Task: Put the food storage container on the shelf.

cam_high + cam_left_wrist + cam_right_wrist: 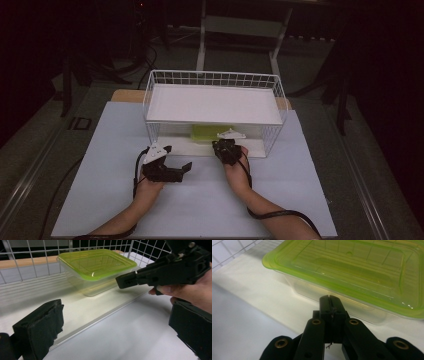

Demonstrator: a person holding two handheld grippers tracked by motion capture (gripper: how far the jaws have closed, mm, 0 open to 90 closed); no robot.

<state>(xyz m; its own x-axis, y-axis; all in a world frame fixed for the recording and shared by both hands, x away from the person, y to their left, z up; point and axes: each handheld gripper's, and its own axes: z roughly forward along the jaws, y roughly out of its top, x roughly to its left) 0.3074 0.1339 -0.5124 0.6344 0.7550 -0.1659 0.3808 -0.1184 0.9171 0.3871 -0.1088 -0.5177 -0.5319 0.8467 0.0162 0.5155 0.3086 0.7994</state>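
Reaching claw: right claw (329,298), jaws pressed together, empty, just short of box
Left claw (167,162): wide open, empty
Box (96,267): inside wire basket (150,95) (lower level)
Risk: closed jaws may shove it

White table (115,200) (wire basket (165,80) atop, seemingly)

Both forearms are extended forward from the near edge in the high view. The left gripper (179,160) is held low by the left hand (148,186), its jaws spread wide apart. The right gripper (222,145) is held by the right hand (239,169), its jaws pressed together with nothing between them.
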